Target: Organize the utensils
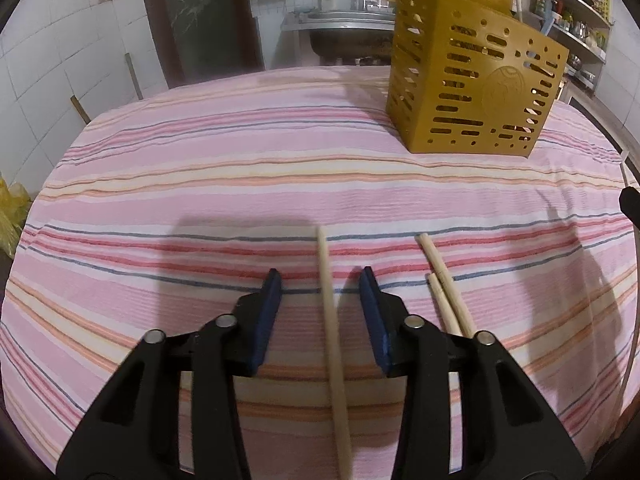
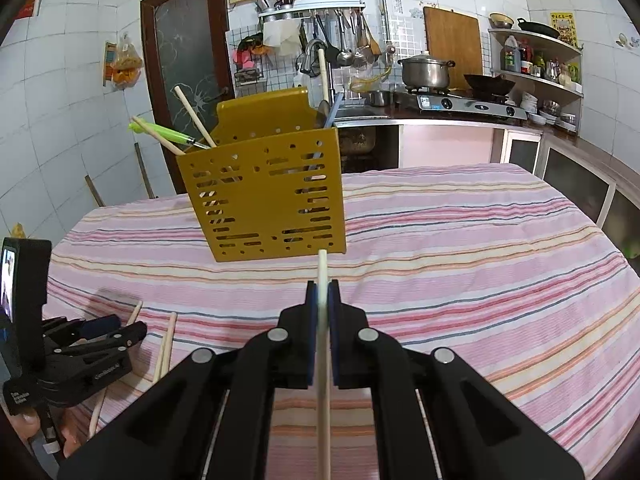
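Note:
In the left wrist view my left gripper (image 1: 320, 276) hovers low over the striped tablecloth (image 1: 200, 184), jaws open. One pale wooden chopstick (image 1: 332, 344) lies on the cloth between the blue pads, touching neither. A pair of chopsticks (image 1: 442, 280) lies just right of it. The mustard slotted utensil holder (image 1: 476, 84) stands at the far right. In the right wrist view my right gripper (image 2: 323, 286) is shut on a chopstick (image 2: 322, 268) that points at the holder (image 2: 260, 200). The left gripper (image 2: 124, 330) shows at lower left, beside loose chopsticks (image 2: 168, 340).
The holder carries a green-handled utensil (image 2: 164, 133) and several chopsticks. Behind the table are a dark door (image 2: 188, 80), a sink with hanging utensils (image 2: 344, 52), a stove with a pot (image 2: 426, 72) and wall shelves (image 2: 536, 68). The table edge curves away at left and right.

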`<state>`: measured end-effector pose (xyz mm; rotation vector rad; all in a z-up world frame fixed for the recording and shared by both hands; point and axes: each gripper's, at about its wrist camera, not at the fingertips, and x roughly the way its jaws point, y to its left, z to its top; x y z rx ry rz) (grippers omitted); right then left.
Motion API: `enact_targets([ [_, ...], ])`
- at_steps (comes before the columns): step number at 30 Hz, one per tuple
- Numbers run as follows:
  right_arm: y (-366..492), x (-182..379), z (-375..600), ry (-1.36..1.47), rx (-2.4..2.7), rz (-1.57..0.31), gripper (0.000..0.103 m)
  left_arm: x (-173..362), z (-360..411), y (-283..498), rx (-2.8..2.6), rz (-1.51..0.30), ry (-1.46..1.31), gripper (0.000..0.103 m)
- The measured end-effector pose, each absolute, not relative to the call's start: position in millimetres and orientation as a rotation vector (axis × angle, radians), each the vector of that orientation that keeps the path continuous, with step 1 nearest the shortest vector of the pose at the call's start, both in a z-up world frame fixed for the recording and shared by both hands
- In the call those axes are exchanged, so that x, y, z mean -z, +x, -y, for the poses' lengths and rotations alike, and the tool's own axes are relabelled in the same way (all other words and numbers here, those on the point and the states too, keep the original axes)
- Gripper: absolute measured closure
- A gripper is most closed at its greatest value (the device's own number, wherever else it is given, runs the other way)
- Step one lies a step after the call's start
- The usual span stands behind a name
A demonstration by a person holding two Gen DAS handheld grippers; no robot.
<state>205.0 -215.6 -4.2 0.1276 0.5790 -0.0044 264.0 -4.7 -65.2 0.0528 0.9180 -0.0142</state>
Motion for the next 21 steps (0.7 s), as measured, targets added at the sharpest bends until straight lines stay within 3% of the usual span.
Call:
enact_targets([
  [6,205,6,211,0.113,0.0,-0.585,0.097,64,9,268,0.031,-0.941,0.055,0.081],
  [9,204,6,210,0.113,0.003,-0.582,0.097,63,2,269,0.033,-0.939,0.021,0.097],
  [21,199,0,212,0.119,0.006,-0.553,0.097,31,-15,246,0.066,-0.801,-0.098,0.099],
])
